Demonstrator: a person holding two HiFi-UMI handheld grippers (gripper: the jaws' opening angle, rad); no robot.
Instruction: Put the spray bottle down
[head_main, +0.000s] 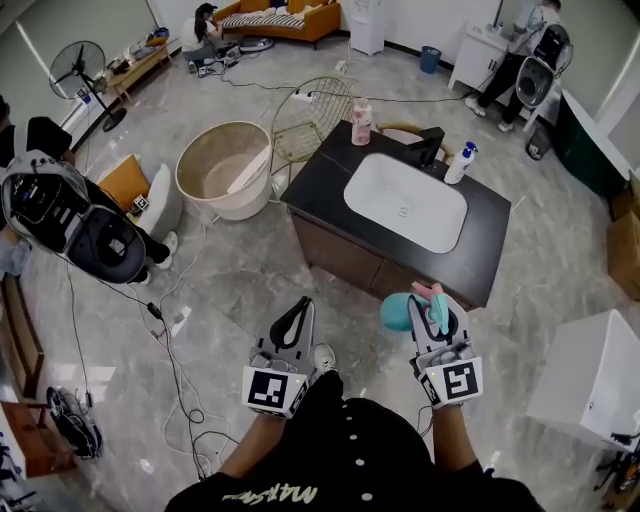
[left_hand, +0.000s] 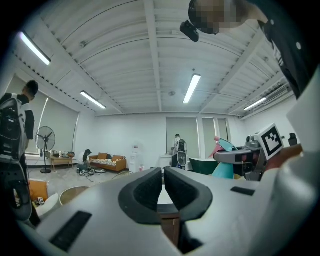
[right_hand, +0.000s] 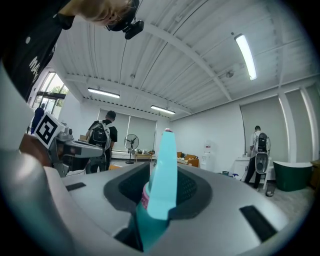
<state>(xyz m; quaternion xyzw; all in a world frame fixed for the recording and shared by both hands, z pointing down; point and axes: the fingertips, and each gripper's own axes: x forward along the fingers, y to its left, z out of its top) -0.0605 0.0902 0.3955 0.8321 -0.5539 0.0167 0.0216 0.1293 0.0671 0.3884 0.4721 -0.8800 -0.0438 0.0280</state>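
Note:
A teal spray bottle (head_main: 399, 312) with a pink-tipped trigger head is clamped between the fingers of my right gripper (head_main: 432, 312), held over the floor in front of the black vanity counter (head_main: 494, 240). In the right gripper view the bottle's (right_hand: 162, 181) neck stands upright between the dark pads, and the right gripper (right_hand: 160, 189) is shut on it. My left gripper (head_main: 298, 316) floats beside it on the left, jaws together and empty. Seen from the left gripper view, the left gripper (left_hand: 163, 181) is shut, with the bottle (left_hand: 223, 161) off to the right.
The counter holds a white sink (head_main: 372, 193), a black faucet (head_main: 431, 146), a pink bottle (head_main: 361, 123) and a white pump bottle (head_main: 459, 163). A round tub (head_main: 222, 166), a wire chair (head_main: 311, 114), floor cables (head_main: 181, 372) and a white cabinet (head_main: 590, 382) surround me. A person with a backpack (head_main: 72, 216) stands left.

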